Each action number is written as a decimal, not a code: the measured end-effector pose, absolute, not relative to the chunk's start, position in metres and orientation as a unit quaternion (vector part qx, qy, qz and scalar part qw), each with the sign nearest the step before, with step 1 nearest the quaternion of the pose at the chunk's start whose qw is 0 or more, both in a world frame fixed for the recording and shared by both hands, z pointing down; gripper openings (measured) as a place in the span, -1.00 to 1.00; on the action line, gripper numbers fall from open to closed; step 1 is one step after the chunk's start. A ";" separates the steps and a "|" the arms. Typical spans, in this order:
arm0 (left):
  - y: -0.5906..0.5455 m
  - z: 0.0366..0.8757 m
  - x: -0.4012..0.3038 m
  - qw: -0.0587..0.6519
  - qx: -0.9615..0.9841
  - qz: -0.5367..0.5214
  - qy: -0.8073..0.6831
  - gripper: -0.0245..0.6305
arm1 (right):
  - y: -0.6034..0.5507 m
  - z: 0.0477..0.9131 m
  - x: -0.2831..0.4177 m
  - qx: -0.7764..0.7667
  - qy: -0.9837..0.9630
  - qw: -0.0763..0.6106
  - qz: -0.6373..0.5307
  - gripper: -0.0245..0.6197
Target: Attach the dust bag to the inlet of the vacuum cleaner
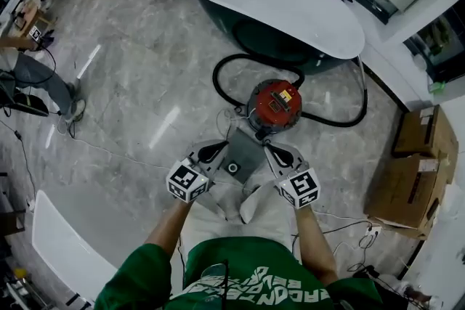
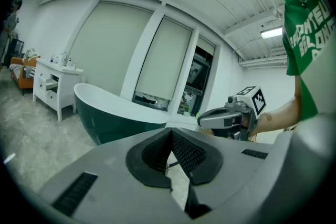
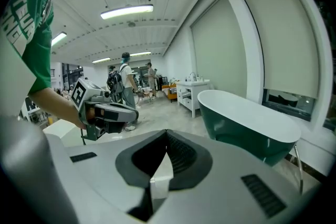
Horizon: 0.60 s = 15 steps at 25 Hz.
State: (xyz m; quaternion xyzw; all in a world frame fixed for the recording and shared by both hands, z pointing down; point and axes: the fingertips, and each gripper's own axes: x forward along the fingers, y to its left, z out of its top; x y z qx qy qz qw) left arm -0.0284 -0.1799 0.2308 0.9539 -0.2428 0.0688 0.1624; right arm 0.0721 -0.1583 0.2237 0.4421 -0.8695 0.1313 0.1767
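The vacuum cleaner (image 1: 275,104) stands on the floor ahead of me, a round drum with a red top and a black hose (image 1: 225,72) looping round it. I hold the grey dust bag (image 1: 245,152) flat just in front of it. The bag's collar hole (image 1: 232,168) faces up. My left gripper (image 1: 218,149) is shut on the bag's left edge and my right gripper (image 1: 270,149) on its right edge. In the right gripper view a pale strip of the bag (image 3: 160,178) shows between the closed jaws. The inlet is hidden from me.
A green and white bathtub (image 1: 276,3) stands behind the vacuum. Cardboard boxes (image 1: 407,185) sit at the right, a white panel (image 1: 65,243) lies at the lower left. A person's legs (image 1: 43,80) are at the far left, and thin cables run across the marble floor.
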 end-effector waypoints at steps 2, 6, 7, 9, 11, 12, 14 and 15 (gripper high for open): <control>-0.190 0.262 -0.025 0.158 0.955 0.073 -0.240 -0.91 | -0.172 0.253 0.073 0.438 -0.871 0.181 0.128 -0.90; -0.219 0.326 -0.016 0.143 0.960 0.081 -0.227 -0.91 | -0.209 0.310 0.075 0.435 -0.877 0.169 0.114 -0.90; -0.225 0.347 -0.014 0.139 0.961 0.086 -0.224 -0.91 | -0.218 0.326 0.077 0.435 -0.878 0.166 0.110 -0.90; -0.235 0.392 -0.012 0.135 0.962 0.094 -0.218 -0.91 | -0.234 0.362 0.086 0.442 -0.876 0.161 0.106 -0.90; -0.245 0.435 -0.012 0.132 0.963 0.095 -0.214 -0.91 | -0.250 0.397 0.096 0.449 -0.874 0.153 0.102 -0.90; -0.253 0.454 -0.013 0.128 0.964 0.094 -0.214 -0.91 | -0.258 0.414 0.102 0.451 -0.875 0.148 0.098 -0.90; -0.268 0.492 -0.014 0.118 0.966 0.094 -0.211 -0.91 | -0.271 0.448 0.111 0.452 -0.876 0.139 0.091 -0.90; -0.275 0.510 -0.015 0.114 0.967 0.093 -0.208 -0.91 | -0.276 0.464 0.116 0.453 -0.877 0.136 0.089 -0.90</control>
